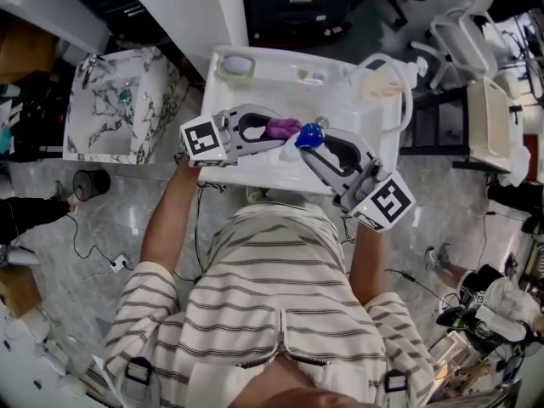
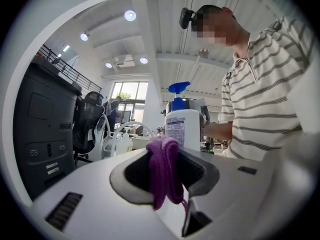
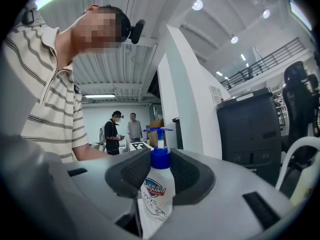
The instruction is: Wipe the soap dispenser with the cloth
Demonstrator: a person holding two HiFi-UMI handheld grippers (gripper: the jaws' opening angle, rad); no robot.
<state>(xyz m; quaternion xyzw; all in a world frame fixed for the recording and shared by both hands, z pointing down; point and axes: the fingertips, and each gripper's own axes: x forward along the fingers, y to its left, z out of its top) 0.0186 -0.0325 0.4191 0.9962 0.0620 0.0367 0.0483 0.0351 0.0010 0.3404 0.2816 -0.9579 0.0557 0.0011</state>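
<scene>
right claw (image 3: 159, 170) is clamped on the white plastic soap dispenser (image 3: 155, 196), its dark ribbed pads pressing either side of the bottle at the blue pump collar. the bottle stands upright between them. its front label carries a blue and red oval logo reading "safeguard", with smaller print beneath that is too fine to read. from the left gripper view the dispenser's back shows a blue-and-white panel of small text, also unreadable.

left claw (image 2: 165, 171) is closed on a folded purple knitted cloth (image 2: 164, 176), which bulges above the pads and hangs below them. from the head view the cloth sits just beside the bottle's blue pump; whether they touch cannot be told.

both claws meet over a white rectangular basin (image 1: 223, 58), held up clear of its surface. the person in a beige striped shirt (image 1: 280, 296) stands against its near edge. a grey-veined marble sink (image 1: 119, 109) lies to the left.
</scene>
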